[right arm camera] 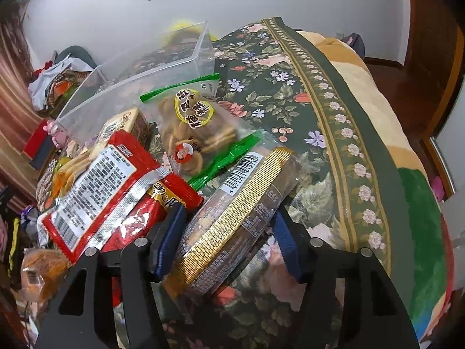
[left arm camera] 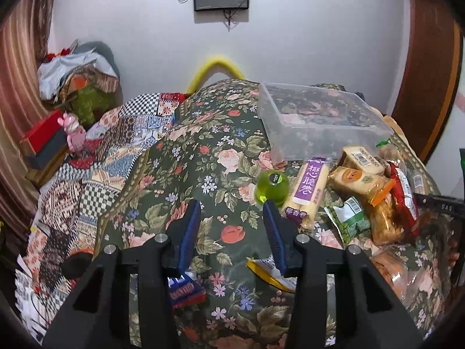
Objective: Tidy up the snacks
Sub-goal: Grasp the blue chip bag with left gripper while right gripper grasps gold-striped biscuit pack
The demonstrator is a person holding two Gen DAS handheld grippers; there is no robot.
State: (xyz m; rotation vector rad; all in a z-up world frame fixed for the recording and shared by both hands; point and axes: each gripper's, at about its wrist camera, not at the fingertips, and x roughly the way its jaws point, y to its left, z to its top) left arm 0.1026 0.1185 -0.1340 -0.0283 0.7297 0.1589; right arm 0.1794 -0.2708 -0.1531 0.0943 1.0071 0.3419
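Observation:
In the left wrist view my left gripper (left arm camera: 232, 215) is open and empty above the floral cloth (left arm camera: 203, 151). Just ahead to its right lie a green jelly cup (left arm camera: 271, 187) and a purple-labelled wafer roll pack (left arm camera: 308, 192). A clear plastic bin (left arm camera: 316, 119) stands behind them, with several snack packs (left arm camera: 366, 192) to its right. In the right wrist view my right gripper (right arm camera: 229, 221) is open, its jaws standing on either side of a gold-edged biscuit pack (right arm camera: 232, 218); I cannot tell whether they touch it. A red pack (right arm camera: 107, 192) and a green-sealed cookie bag (right arm camera: 197, 128) lie beside it, in front of the clear bin (right arm camera: 136, 78).
A patchwork quilt (left arm camera: 96, 174) covers the left of the bed, with a red box (left arm camera: 43, 136) and a pink toy (left arm camera: 74, 131) beyond. Loose wrappers (left arm camera: 270, 273) lie under my left gripper. The bed's edge (right arm camera: 407, 145) drops off at right in the right wrist view.

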